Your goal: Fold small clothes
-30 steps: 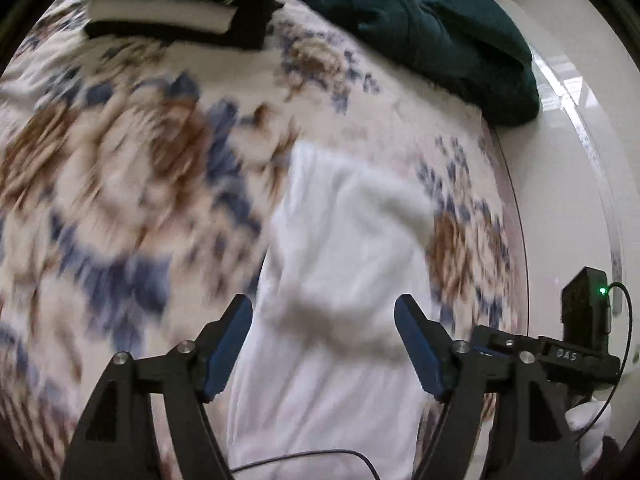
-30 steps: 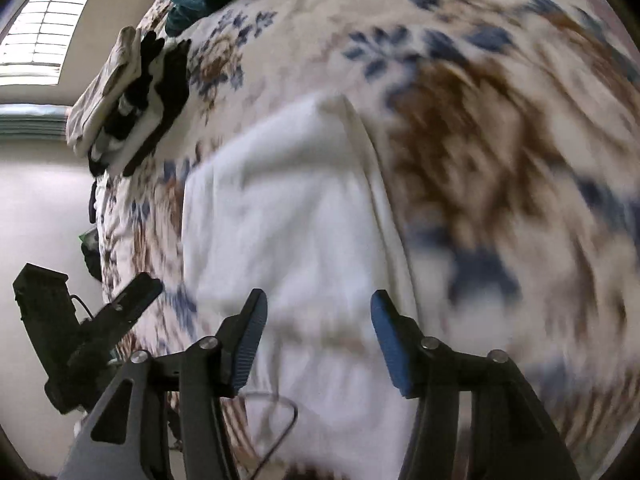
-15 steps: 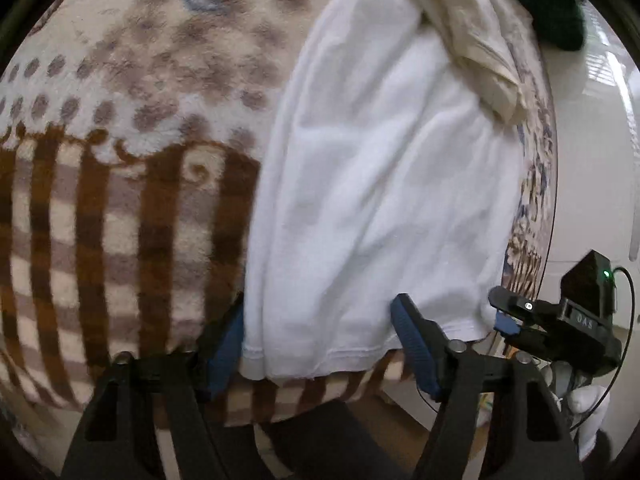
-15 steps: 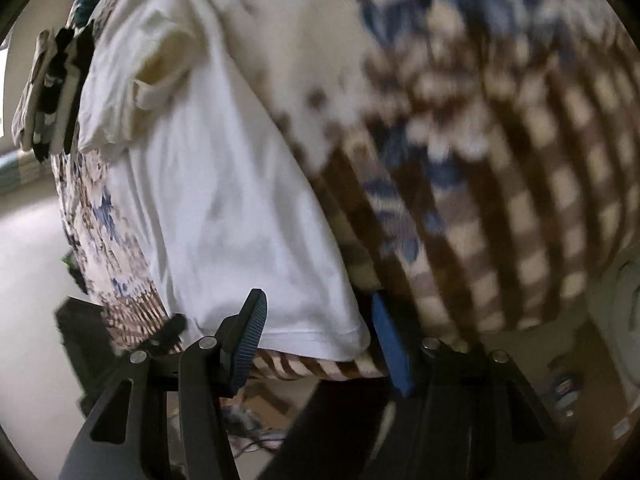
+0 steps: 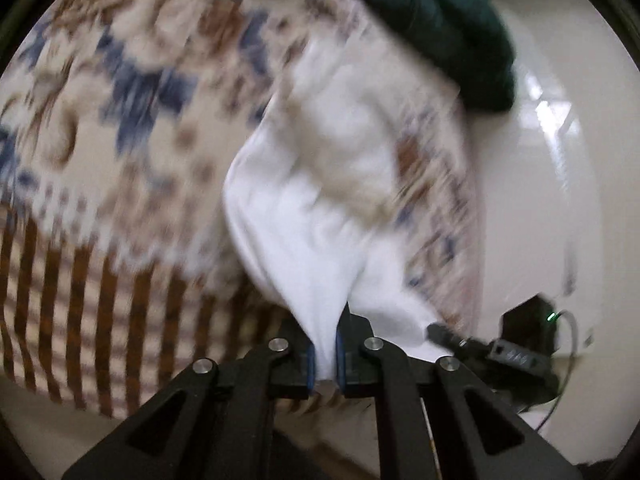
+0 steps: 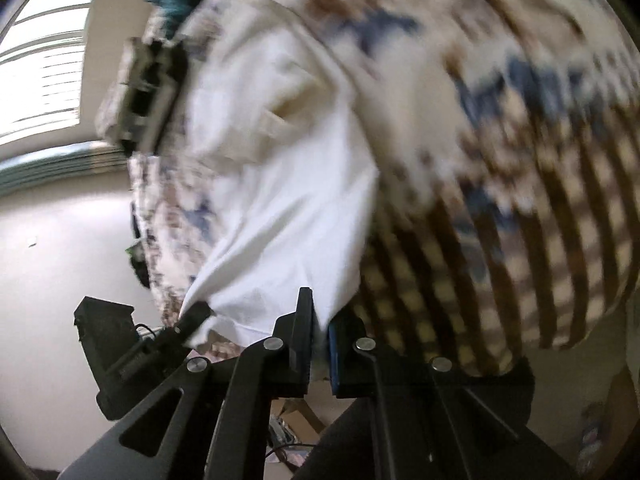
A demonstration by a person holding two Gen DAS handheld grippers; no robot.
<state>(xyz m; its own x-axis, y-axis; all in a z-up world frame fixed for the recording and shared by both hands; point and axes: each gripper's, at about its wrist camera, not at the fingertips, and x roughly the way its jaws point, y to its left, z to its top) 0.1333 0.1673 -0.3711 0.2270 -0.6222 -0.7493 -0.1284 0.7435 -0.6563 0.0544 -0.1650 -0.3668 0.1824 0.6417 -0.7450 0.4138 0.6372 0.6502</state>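
Note:
A small white garment lies lengthwise on a flowered blanket, its near hem lifted off the bed's edge. My left gripper is shut on one hem corner, white cloth pinched between its blue pads. In the right wrist view the same white garment runs away from me, and my right gripper is shut on the other hem corner. Each gripper shows at the other view's edge, gripping the hem. A cream piece of cloth lies on the garment's far part. Both views are blurred.
A dark teal bundle sits at the bed's far end. A folded black-and-white stack lies at the far left beside the garment. The blanket's brown striped border hangs over the near edge. Pale floor lies beside the bed.
Both grippers went from open around the hem to shut on it. The hem has come up off the blanket, and the views have swung toward the bed's far end.

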